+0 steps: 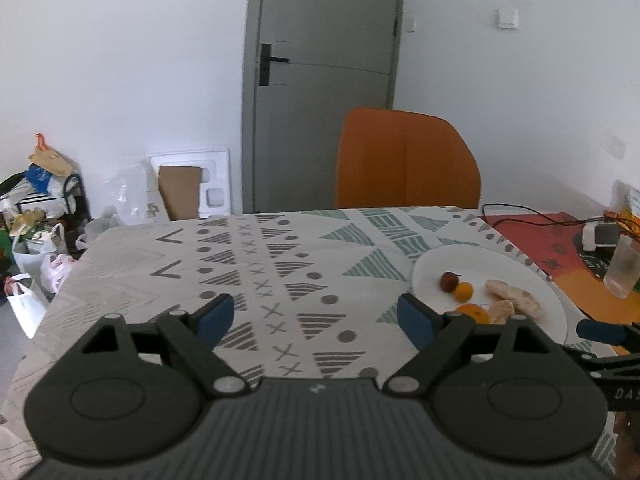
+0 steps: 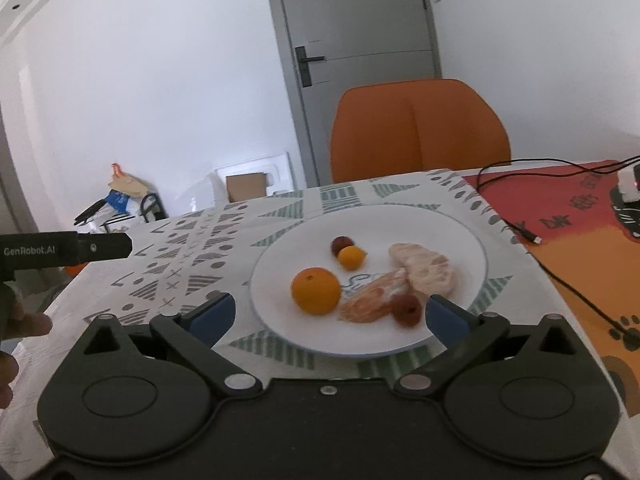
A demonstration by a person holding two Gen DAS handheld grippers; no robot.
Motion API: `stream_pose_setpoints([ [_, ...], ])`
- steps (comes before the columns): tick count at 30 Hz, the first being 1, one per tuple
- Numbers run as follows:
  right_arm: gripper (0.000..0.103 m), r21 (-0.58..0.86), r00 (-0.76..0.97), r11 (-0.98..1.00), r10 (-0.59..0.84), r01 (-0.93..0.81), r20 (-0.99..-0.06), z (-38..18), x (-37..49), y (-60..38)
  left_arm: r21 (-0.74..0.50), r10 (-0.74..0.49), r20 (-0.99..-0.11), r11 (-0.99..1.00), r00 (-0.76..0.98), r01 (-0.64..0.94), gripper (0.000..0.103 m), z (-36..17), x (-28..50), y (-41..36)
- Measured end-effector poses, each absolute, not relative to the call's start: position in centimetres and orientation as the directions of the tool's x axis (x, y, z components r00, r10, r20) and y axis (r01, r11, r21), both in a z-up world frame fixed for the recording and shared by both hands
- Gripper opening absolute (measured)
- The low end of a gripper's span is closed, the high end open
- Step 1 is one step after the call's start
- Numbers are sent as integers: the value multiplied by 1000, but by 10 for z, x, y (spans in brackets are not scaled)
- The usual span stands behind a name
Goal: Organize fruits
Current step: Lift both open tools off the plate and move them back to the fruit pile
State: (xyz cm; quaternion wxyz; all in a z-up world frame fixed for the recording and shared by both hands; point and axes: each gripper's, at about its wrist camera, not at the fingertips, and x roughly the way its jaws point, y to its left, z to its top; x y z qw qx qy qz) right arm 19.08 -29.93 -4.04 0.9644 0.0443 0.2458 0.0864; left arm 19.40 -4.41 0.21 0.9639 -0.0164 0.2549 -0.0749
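A white plate (image 2: pixel 280 332) on the patterned tablecloth (image 2: pixel 180 264) holds an orange (image 2: pixel 316 290), a small orange fruit (image 2: pixel 351 257), a dark red fruit (image 2: pixel 340 245), two peeled citrus pieces (image 2: pixel 424 270) and a wrinkled red fruit (image 2: pixel 407 309). My right gripper (image 2: pixel 330 314) stands open at the plate's near edge, its pads touching nothing. My left gripper (image 1: pixel 316 316) is open over bare cloth, left of the plate (image 1: pixel 440 264). There the orange (image 1: pixel 474 312) is partly hidden behind its right finger. The left gripper's body (image 2: pixel 92 248) shows at the far left of the right wrist view.
An orange chair (image 2: pixel 416 128) stands behind the table. A red mat (image 2: pixel 560 208) with a black cable (image 2: pixel 568 280) lies right of the plate. A clear cup (image 1: pixel 622 272) sits on the mat. Bags and boxes (image 1: pixel 36 232) crowd the floor at left, beside a grey door (image 1: pixel 320 80).
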Motion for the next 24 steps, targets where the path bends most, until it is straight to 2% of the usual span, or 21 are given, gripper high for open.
stream_pose_setpoints([
  [14,102,133,832,963,269,-234,-486,-43,187,-269,-94,-110,-505,993,856,72,87,-12,173,-7],
  [24,85,133,783,940,336,-314,-523,-52,186,-242,-115,-80,-525,993,847,23,87,-29,161,15],
])
